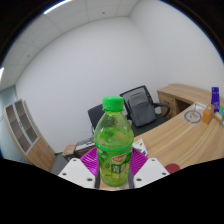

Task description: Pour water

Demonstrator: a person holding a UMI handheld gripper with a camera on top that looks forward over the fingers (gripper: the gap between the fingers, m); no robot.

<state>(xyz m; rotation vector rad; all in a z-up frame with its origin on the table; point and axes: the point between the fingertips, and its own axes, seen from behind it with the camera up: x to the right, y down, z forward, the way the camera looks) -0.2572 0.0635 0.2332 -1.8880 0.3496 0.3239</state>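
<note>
Hand-held gripper: the hand-held gripper (113,172) is clamped on the bottle, a magenta pad (87,160) pressed to each side of its lower body.
Bottle: a clear green plastic bottle with a green screw cap (113,140) stands upright between the fingers, lifted above the desk; the label wraps its middle.
Contents: tinted plastic hides the level, so I cannot tell how full it is.
Cap: it looks to be on; from where I stand, nothing will pour until it comes off.
Step in hand: my guess is carrying the bottle toward a receiver. Keep it upright and the squeeze steady, travel slowly, and tilt only once the neck is over the rim.
Desk: a long light wooden desk (175,135) runs beyond the bottle to the right.
Far containers: a small orange cup (208,115) and a tall blue bottle (214,97) stand near each other at the desk's far end; their contents are too small to read.
Chair: a black office chair (145,107) sits behind the desk.
</note>
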